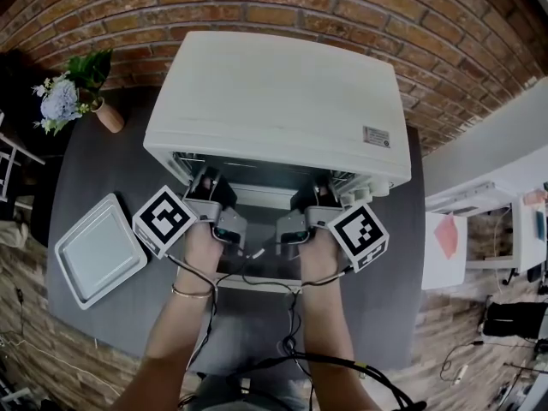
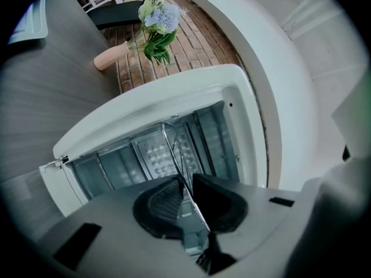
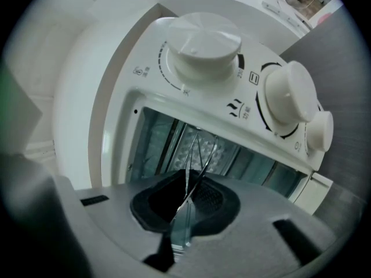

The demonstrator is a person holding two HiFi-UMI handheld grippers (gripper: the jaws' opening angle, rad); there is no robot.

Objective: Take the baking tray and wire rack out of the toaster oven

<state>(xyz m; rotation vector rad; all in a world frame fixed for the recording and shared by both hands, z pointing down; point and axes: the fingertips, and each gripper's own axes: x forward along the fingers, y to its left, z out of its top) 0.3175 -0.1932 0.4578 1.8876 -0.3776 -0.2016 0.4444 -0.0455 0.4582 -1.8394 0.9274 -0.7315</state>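
The white toaster oven (image 1: pixel 274 92) stands on the dark table with its door (image 1: pixel 257 274) folded down. Both grippers reach into its mouth side by side. My left gripper (image 1: pixel 205 185) is shut on the thin front wire of the wire rack (image 2: pixel 174 149), which runs back into the oven cavity. My right gripper (image 1: pixel 330 193) is shut on the same wire rack (image 3: pixel 200 149) further right. The rack's wires show pinched between the dark pads (image 2: pixel 165 198) and between the pads (image 3: pixel 208 198). The grey baking tray (image 1: pixel 101 251) lies on the table left of the oven.
A small vase of flowers (image 1: pixel 73 92) stands at the table's back left, also seen as the vase of flowers (image 2: pixel 153 22). The oven's white knobs (image 3: pixel 206 45) sit just above my right gripper. A brick wall runs behind. Cables trail from both grippers toward the person.
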